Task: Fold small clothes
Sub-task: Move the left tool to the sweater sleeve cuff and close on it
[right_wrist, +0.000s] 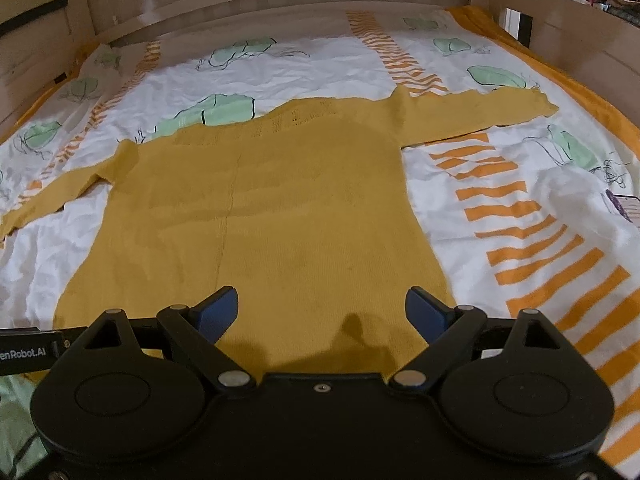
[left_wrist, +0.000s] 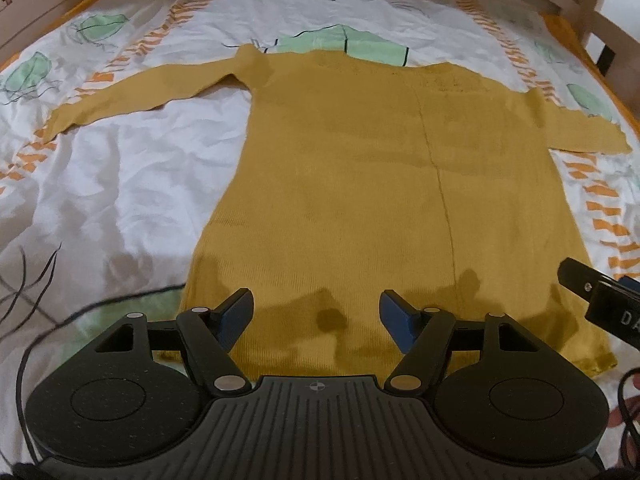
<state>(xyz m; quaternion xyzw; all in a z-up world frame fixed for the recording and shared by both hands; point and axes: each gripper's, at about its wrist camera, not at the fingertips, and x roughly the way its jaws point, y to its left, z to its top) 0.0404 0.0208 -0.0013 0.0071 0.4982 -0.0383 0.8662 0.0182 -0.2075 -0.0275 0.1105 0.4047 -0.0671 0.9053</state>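
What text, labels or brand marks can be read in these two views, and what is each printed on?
"enRobot.AI", start cut off by the frame edge: on the left gripper's black body, seen from the right wrist.
"DA", rest cut off: on the right gripper's black body, seen from the left wrist.
Sweater and bedsheet: no text.

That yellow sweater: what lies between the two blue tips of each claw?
Only the sweater's hem. Both wrist views show the left claw and right claw open over it, gripping nothing.
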